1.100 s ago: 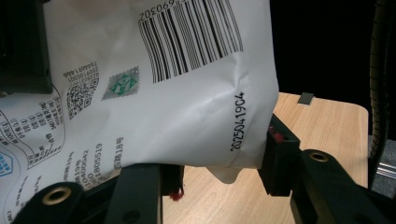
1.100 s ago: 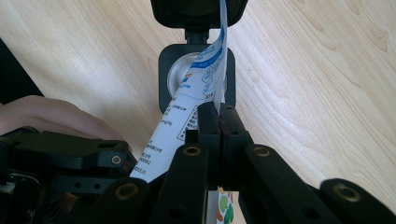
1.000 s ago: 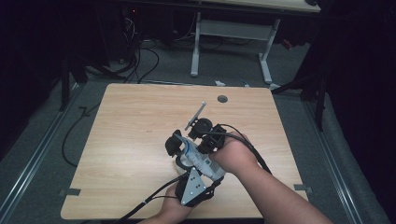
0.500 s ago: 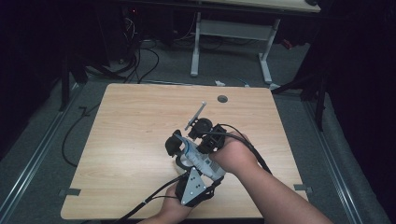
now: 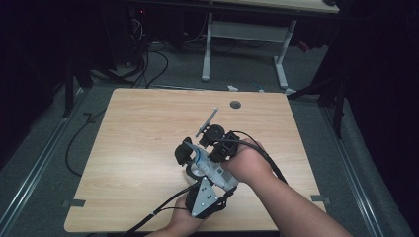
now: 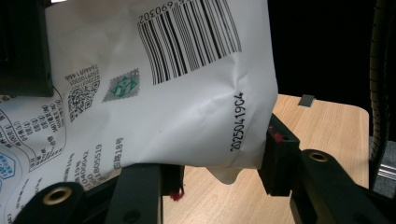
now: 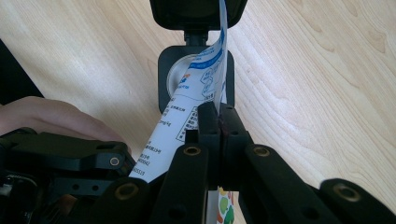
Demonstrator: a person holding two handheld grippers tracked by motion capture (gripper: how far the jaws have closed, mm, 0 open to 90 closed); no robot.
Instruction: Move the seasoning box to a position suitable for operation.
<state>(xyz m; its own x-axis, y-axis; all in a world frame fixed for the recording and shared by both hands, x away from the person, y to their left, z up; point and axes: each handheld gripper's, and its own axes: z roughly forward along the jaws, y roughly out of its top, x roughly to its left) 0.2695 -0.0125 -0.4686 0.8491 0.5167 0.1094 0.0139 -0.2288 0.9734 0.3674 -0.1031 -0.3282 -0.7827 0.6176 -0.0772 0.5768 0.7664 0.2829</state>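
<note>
We note both claws clamped on the white pouch [image 6: 177,93]: left claw [image 6: 219,172] across its bulk, right claw [image 7: 218,126] pinching an edge; worktop [image 5: 133,128] open toward 10 o'clock.

Smooth printed pouch, matt black plastic claws, pale wood-grain desk.

The pouch [image 6: 177,107] looks like thin white plastic film or coated paper, smooth with a soft sheen and creased where it is pinched, printed with a black barcode and small text. The left claw [image 6: 219,179] has matt black plastic jaws with brass-coloured metal rivets and worn red pads. The right claw [image 7: 218,122] is the same dull black plastic, pressed flat on the pouch's edge. The desk [image 5: 138,128] has a light wood-grain surface, smooth with low gloss. The floor [image 5: 44,148] looks like grey, rough carpet.
</note>
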